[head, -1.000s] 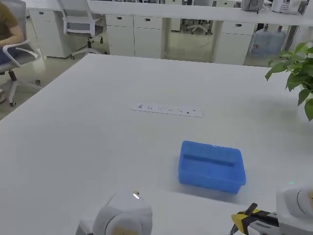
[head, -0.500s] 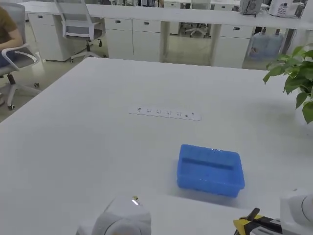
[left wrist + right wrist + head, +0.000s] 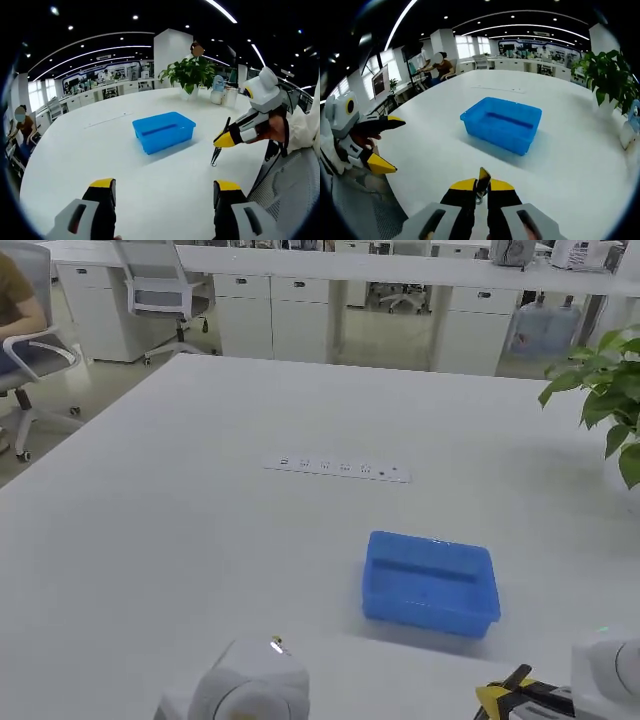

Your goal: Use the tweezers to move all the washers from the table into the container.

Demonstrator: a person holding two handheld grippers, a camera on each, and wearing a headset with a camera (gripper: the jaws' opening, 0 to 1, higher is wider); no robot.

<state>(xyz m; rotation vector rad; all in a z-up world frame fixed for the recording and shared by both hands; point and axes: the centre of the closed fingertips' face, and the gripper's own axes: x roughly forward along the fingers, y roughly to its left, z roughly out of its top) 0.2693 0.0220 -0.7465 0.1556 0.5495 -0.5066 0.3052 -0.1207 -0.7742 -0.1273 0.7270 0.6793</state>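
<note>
- The tweezers point(image 3: 483, 179) are clamped between the jaws of my right gripper point(image 3: 481, 187), which are closed tight on them. Their tips point forward, just above the table point(image 3: 570, 165).
- I cannot make out the washers on the white tabletop; they may be too small to tell.
- The blue container point(image 3: 492, 132) stands ahead of the tweezers, well apart from them. Its inside looks bare.
- My left gripper point(image 3: 165, 186) hangs spread wide, with nothing between its jaws.
- With the tool in hand, I judge I am at the reach for a washer.
- Next I must find one, bring the tips down either side of it, and pinch gently.
</note>
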